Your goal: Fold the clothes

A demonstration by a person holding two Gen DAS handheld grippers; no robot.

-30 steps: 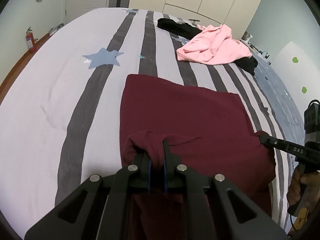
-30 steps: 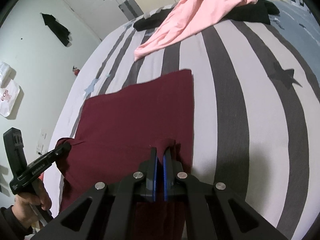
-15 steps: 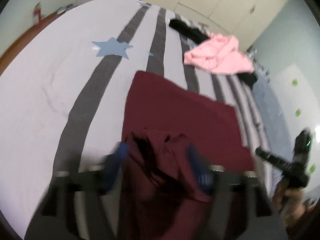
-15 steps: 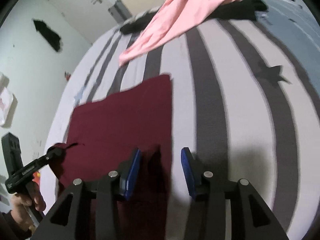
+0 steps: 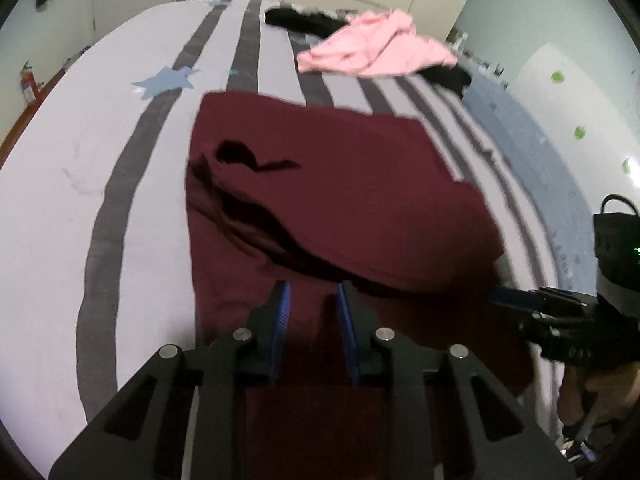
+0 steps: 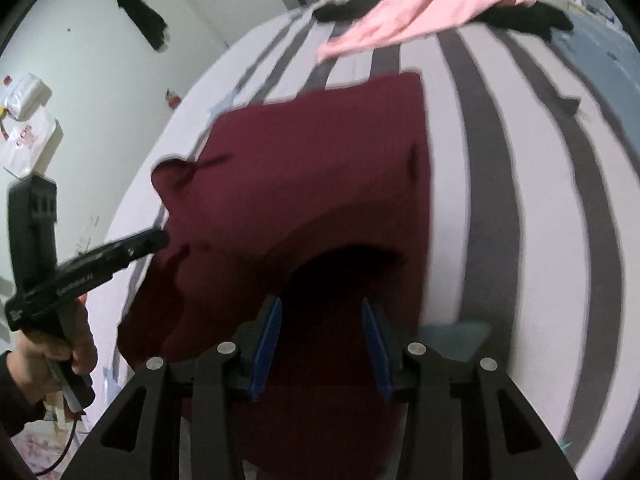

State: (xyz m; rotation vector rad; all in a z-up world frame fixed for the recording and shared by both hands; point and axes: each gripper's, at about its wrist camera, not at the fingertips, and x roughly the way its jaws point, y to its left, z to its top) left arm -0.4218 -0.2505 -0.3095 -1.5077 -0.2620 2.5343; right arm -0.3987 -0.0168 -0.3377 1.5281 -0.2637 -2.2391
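maroon garment (image 5: 344,184) lies on the striped bed (image 5: 60,168), centre of both views, its near part doubled over toward 12 o'clock with a loose, rumpled edge. left hand-held gripper (image 5: 311,296) at 6 o'clock, fingers spread, nothing between them. right hand-held gripper (image 6: 320,312) likewise released, blue pads wide apart above the fold's near edge. frames are blurred, so whether the folded layer has fully settled is hard to say. pink garment (image 5: 372,50) and black clothing (image 5: 304,22) lie heaped at 12 to 1 o'clock, well apart. judgement: a lengthwise fold looks laid. next move likely calls for smoothing the rumpled edge at 10 o'clock, or regrasping corners for a further fold.
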